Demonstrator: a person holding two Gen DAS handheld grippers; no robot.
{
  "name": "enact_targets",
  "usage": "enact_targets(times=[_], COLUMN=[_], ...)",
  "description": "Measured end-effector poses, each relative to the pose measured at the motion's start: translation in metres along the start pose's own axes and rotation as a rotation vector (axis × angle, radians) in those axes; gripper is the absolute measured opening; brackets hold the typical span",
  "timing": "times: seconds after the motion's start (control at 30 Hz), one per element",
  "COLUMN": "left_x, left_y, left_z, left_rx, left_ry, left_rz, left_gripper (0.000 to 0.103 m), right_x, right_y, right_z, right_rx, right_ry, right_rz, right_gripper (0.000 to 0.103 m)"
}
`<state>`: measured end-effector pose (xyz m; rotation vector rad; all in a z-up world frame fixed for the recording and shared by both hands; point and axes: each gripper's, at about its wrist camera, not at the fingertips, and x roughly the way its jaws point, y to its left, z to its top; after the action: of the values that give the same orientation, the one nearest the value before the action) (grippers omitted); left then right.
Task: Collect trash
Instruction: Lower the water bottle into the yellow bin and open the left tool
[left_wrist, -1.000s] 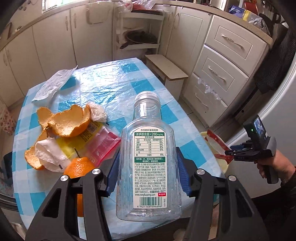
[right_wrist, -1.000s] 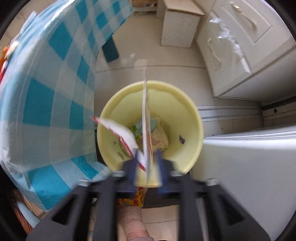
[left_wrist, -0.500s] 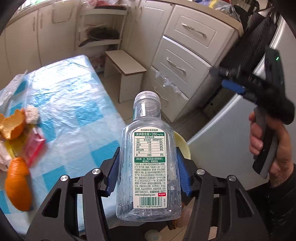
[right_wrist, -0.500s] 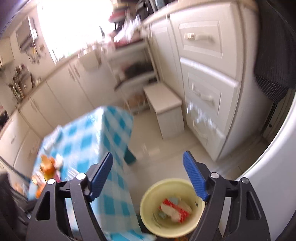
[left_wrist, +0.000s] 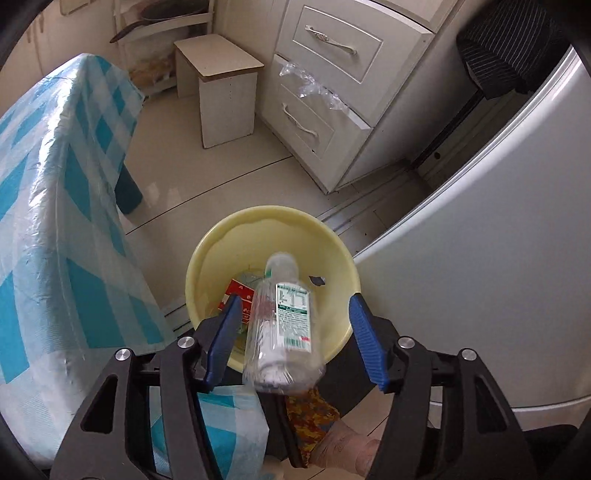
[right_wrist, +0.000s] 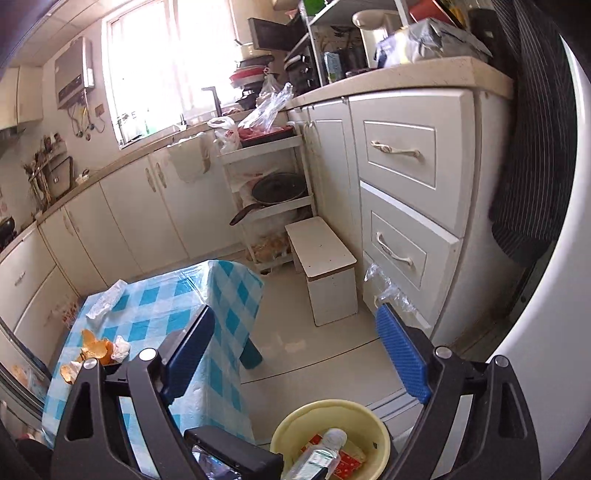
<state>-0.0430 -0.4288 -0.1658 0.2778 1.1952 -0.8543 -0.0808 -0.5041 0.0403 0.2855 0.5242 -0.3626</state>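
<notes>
Left gripper (left_wrist: 293, 328), jaws spread wide, is hanging directly above the round pale-yellow plastic bin (left_wrist: 221, 254), so the clear plastic labelled bottle (left_wrist: 282, 325) between its pads, apparently untouched, is dropping inside. Right gripper (right_wrist: 295, 352) is standing open and empty, facing the blue-checked table (right_wrist: 162, 306) bearing orange peels (right_wrist: 96, 349).

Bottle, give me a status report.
Left tool open, right tool open and empty. Bottle loose between the left fingers, over the yellow bin. Nothing in the way.
</notes>
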Motion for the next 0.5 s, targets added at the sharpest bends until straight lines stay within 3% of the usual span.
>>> enact_targets(times=[0.27,0.5], left_x=[-0.052,-0.131], left_y=[0.025,0.090], left_z=[-0.006,-0.020], left_rx=[0.017,-0.017], left_ry=[-0.079,-0.197], left_rz=[0.034,0.118], left_gripper=[0.069,0.076], right_x=[-0.008,-0.006], right_y=[0.031,0.067], right_z=[0.006,0.005], right_rx=[-0.097,-0.173], right_ry=[-0.080,-0.095], right_rz=[-0.013,0.012], right_gripper=[0.088,0.089])
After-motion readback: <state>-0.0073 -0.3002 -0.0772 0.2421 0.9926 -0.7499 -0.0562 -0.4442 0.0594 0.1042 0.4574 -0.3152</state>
